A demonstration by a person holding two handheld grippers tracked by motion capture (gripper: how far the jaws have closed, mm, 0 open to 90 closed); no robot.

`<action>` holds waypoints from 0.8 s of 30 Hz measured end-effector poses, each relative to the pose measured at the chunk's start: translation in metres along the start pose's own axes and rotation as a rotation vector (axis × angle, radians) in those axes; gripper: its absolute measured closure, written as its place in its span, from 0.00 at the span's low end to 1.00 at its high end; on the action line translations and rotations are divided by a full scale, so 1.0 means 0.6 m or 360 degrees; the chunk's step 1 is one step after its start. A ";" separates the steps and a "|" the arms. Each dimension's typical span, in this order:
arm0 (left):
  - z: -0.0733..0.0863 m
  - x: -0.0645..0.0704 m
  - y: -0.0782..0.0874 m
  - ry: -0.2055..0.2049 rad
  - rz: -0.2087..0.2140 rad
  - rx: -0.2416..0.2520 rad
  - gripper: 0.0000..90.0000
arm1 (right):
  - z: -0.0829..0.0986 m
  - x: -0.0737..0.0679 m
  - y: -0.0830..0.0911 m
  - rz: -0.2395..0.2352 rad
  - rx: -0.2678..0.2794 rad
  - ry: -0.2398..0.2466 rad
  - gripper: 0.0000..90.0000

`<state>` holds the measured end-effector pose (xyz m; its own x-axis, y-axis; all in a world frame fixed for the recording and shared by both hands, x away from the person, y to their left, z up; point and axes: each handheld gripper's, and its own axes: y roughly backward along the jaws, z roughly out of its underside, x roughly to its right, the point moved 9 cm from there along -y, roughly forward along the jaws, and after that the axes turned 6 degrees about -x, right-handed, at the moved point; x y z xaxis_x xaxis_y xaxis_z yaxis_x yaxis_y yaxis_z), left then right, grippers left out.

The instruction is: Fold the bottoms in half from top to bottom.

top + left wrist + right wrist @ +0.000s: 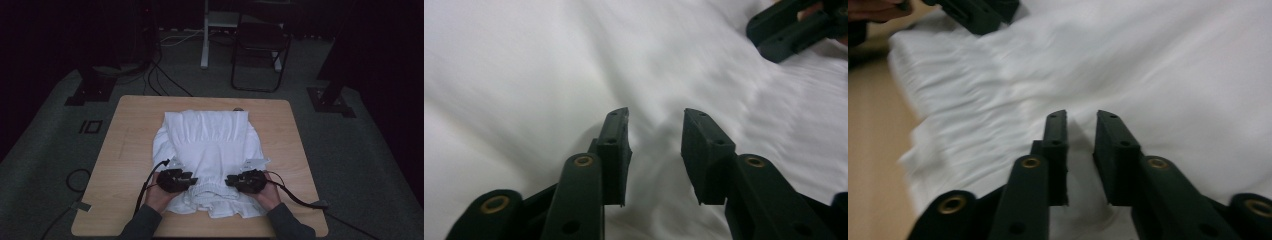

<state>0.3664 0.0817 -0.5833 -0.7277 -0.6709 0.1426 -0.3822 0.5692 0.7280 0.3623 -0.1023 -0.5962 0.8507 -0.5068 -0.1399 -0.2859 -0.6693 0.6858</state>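
A wooden table (120, 165) stands in a dim room, and a white garment (207, 145) lies spread over its middle, reaching from the far edge toward the near edge. The gathered, elasticated band of the garment lies at the near end, at 6 o'clock.

Left gripper (192, 180): held in the person's left hand (157, 195) at roughly 7 o'clock of the garment, resting over the gathered band. In the left gripper view (655, 132) the jaws stand apart with white cloth visible in the gap; nothing is pinched between them. The other gripper shows at 1 o'clock in that view.

Right gripper (230, 181): held in the right hand (270, 192) at roughly 5 o'clock of the garment, level with the left gripper and facing it across the band. In the right gripper view (1081, 132) the jaws stand a little apart, narrower than the left pair, above the cloth. The gathered band runs toward 10 o'clock, with bare table at 9 o'clock.

A chair (260, 47) stands on the floor beyond the table at 12 o'clock.
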 end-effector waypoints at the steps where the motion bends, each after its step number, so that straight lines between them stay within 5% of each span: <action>1: -0.012 -0.009 0.004 0.0005 -0.0030 0.0028 0.70 | -0.009 0.008 0.004 0.0035 0.0025 -0.0014 0.79; 6: -0.069 -0.058 -0.002 0.0032 -0.0166 0.0120 0.67 | -0.059 0.072 0.006 0.0206 0.0131 -0.0088 0.71; 11: -0.096 -0.099 -0.043 0.0047 -0.0252 0.0099 0.65 | -0.096 0.137 -0.024 0.0335 0.0146 -0.0153 0.65; 18: -0.079 -0.129 -0.093 0.0076 -0.0257 0.0014 0.62 | -0.089 0.207 -0.069 0.0562 0.0054 -0.0229 0.60; 24: -0.058 -0.129 -0.098 0.0128 -0.0188 0.0077 0.61 | -0.060 0.207 -0.077 0.0577 0.0053 -0.0273 0.58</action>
<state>0.4649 0.0833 -0.6134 -0.6287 -0.7695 0.1127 -0.4909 0.5050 0.7099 0.4970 -0.1147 -0.6196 0.6071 -0.7945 -0.0124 -0.5705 -0.4466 0.6893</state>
